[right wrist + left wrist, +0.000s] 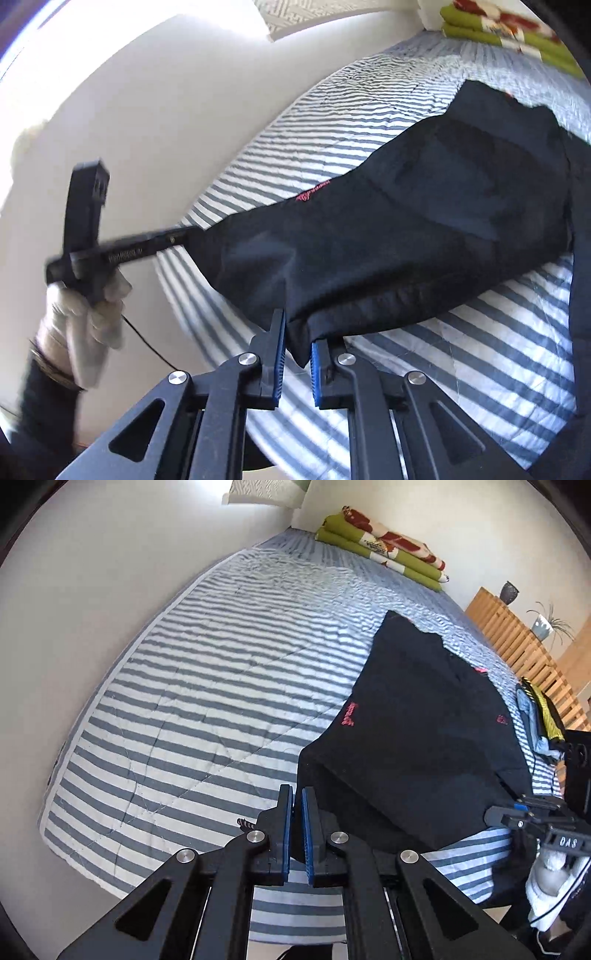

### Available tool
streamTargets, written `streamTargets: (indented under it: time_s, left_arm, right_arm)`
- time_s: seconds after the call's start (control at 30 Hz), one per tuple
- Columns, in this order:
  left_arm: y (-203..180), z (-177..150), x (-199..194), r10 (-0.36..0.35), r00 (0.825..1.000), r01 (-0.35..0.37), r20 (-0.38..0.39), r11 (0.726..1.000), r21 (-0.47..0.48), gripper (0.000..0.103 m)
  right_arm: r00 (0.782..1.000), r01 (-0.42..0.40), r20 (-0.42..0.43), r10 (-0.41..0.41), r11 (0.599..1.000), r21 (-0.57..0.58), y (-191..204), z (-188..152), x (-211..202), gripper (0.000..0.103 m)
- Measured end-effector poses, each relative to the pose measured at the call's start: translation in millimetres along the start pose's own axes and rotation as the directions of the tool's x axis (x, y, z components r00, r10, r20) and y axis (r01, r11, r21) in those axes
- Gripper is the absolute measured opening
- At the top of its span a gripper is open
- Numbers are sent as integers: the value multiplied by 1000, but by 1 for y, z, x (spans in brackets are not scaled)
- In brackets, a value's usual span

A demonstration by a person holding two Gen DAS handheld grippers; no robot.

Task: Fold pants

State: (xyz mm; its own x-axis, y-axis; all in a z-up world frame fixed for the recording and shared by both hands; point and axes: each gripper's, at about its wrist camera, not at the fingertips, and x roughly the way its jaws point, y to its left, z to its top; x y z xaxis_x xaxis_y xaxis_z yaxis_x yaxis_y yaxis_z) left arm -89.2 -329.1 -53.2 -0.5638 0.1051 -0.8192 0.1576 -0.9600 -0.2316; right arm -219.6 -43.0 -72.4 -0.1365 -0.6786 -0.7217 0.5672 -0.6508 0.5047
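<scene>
Now the pants (424, 221) lie lifted over the bed (203, 701) near its front edge. Both hand-held grippers, left (298, 834) and right (298, 354), pinch the hem; they should move together, keeping it taut.

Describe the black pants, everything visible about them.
The black pants are of soft, matte fabric with small red embroidered marks. They lie lengthwise on the striped bed cover, the far end flat, the near end lifted off it. The right gripper pinches one near corner between its blue pads. The left gripper looks shut at the other corner, though the left wrist view shows no cloth between its pads. The near hem looks thicker and stitched.
</scene>
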Motion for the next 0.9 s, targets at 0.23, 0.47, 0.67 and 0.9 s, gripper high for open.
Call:
streamTargets:
  time_s: [0.23, 0.47, 0.67, 0.9]
  left_arm:
    - [-25, 20, -61, 58, 995, -61, 80, 998, 25, 9]
    - [-22, -10, -36, 127, 992, -126, -11, 992, 27, 49]
    - [-20, -35, 5, 137, 988, -131, -74, 988, 82, 68]
    - [-8, -49, 55, 66, 987, -57, -146, 996, 62, 46]
  right_arm:
    - [960, -280, 34, 279, 943, 181, -28, 18, -61, 14]
    - [997, 39, -58, -42, 998, -47, -19, -23, -46, 53]
    - [986, 8, -166, -5, 1000, 14, -35, -56, -20, 53]
    - [977, -56, -214, 24, 988, -144, 13, -94, 12, 53]
